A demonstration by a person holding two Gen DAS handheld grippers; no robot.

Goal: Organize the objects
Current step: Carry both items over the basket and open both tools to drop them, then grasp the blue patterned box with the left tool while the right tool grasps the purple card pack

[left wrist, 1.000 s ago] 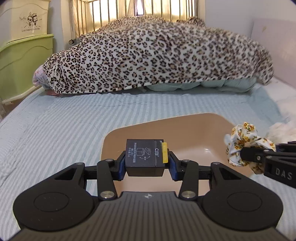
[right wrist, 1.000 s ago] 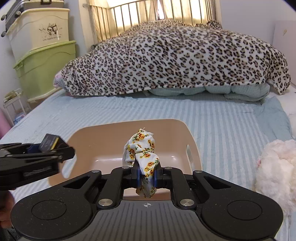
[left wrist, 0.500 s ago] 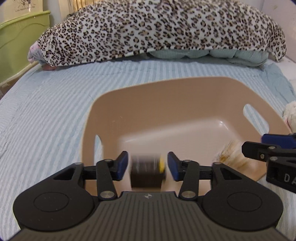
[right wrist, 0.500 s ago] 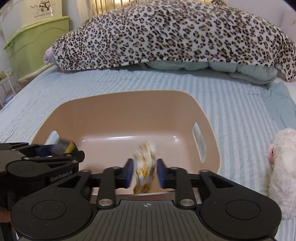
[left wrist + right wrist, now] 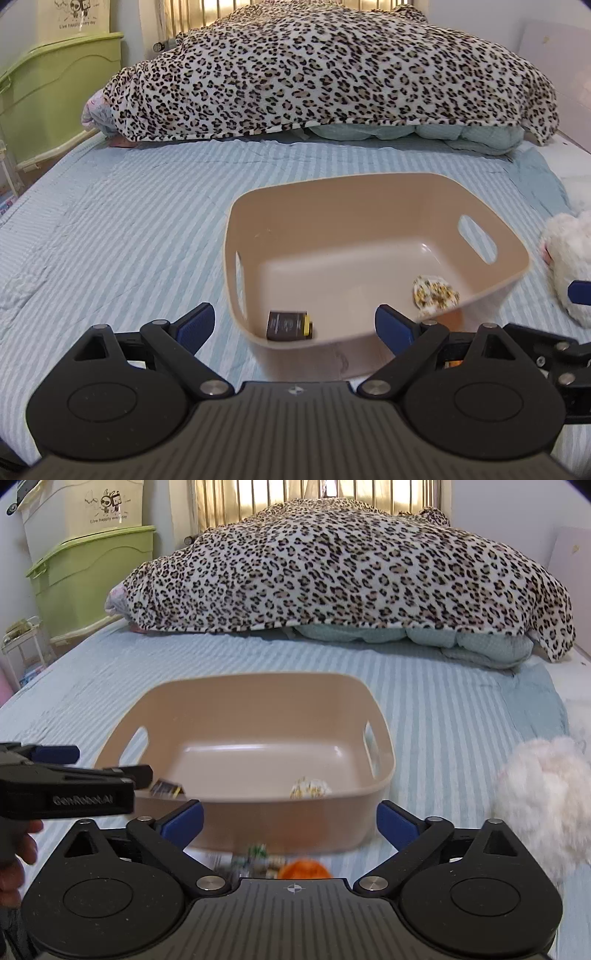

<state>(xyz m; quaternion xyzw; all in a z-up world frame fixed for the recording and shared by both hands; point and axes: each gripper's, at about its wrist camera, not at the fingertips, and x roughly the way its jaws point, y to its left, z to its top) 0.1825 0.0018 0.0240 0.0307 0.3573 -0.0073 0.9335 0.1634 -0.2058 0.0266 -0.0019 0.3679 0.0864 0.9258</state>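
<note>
A beige plastic basket (image 5: 369, 192) with side handle slots sits on the striped bed; it also shows in the right wrist view (image 5: 258, 686). Inside it lie a small black box with a yellow edge (image 5: 290, 325) (image 5: 167, 788) and a floral scrunchie (image 5: 436, 291) (image 5: 309, 788). My left gripper (image 5: 294, 325) is open and empty, pulled back in front of the basket's near wall. My right gripper (image 5: 290, 819) is open and empty, just before the basket's near rim. A white plush toy (image 5: 539, 805) (image 5: 569, 251) lies on the bed right of the basket.
An orange object (image 5: 304, 869) and a small printed item (image 5: 255, 860) lie on the bed under my right gripper. A leopard-print blanket (image 5: 332, 70) is heaped at the back. Green storage bins (image 5: 92, 576) stand at the left. My left gripper (image 5: 66, 790) shows at the left of the right wrist view.
Both grippers opened and let go: the black box and the scrunchie dropped into the basket. Both grippers then drew back and up from the basket.
</note>
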